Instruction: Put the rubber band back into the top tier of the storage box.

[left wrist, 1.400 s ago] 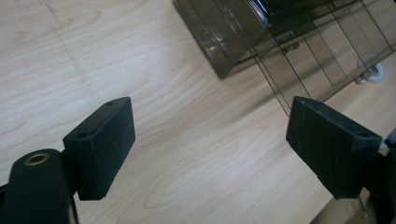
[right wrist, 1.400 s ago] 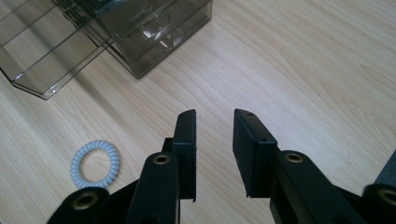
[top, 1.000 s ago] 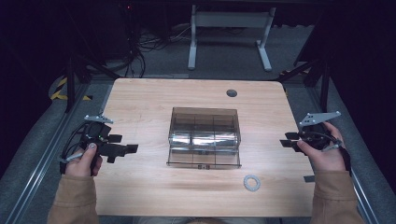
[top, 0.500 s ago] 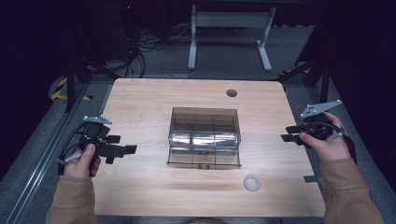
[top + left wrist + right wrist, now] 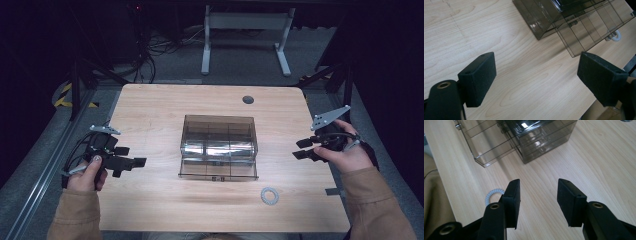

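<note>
A smoky clear plastic drawer box (image 5: 218, 137) stands in the middle of the wooden table (image 5: 150, 110), and its low drawer (image 5: 218, 169) is pulled out toward me. A white coiled ring (image 5: 270, 195) lies on the table in front of the drawer, to the right. My left gripper (image 5: 131, 156) hovers left of the box, open wide and empty. From the left gripper view the box (image 5: 544, 17), drawer (image 5: 594, 27) and ring (image 5: 616, 36) lie beyond the left gripper (image 5: 536, 65). My right gripper (image 5: 301, 149) is right of the box, open and empty. Ahead of the right gripper (image 5: 537, 192) are the box (image 5: 541, 135), drawer (image 5: 489, 145) and ring (image 5: 491, 195).
A dark round hole (image 5: 248, 99) sits near the table's far edge. A small grey tab (image 5: 332, 191) lies by the right edge. Beyond the table is a dark floor with a white stand (image 5: 245, 40) and cables.
My right hand has shifted a little away from me and its gripper has tilted. The left gripper has barely moved. The box, drawer and ring stay put.
</note>
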A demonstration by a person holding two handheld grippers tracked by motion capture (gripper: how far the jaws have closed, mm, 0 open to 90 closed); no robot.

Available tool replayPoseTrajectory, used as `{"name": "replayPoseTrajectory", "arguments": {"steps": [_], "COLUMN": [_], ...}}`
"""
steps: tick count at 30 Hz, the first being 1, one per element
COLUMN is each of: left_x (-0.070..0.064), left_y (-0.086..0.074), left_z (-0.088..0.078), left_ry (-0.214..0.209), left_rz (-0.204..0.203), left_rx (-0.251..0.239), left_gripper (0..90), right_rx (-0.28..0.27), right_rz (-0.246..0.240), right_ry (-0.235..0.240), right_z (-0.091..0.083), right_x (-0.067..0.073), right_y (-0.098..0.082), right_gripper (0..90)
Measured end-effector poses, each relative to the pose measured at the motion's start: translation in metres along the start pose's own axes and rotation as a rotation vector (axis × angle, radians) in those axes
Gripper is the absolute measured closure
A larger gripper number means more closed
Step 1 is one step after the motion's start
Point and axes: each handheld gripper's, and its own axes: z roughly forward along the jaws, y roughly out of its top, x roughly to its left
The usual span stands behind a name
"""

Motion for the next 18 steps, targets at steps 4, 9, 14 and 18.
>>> {"name": "replayPoseTrajectory", "arguments": {"steps": [4, 9, 14, 18], "left_x": [0.0, 0.001, 0.0, 0.001], "left_y": [0.0, -0.001, -0.001, -0.001], "left_z": [-0.001, -0.002, -0.001, -0.002], "left_ry": [0.0, 0.003, 0.001, 0.0], "left_rz": [-0.002, -0.008, -0.003, 0.0], "left_rx": [0.0, -0.005, -0.001, 0.0], "left_gripper": [16.2, 16.2, 16.2, 16.2], "right_rx": [-0.002, 0.003, 0.026, 0.036], "right_rz": [-0.03, -0.118, -0.201, -0.243], "right_ry": [0.022, 0.075, 0.106, 0.141], "right_z": [0.0, 0.002, 0.006, 0.009], "right_x": [0.006, 0.012, 0.018, 0.022], "right_y": [0.006, 0.017, 0.027, 0.034], "right_gripper": [54.6, 54.6, 54.7, 55.5]}}
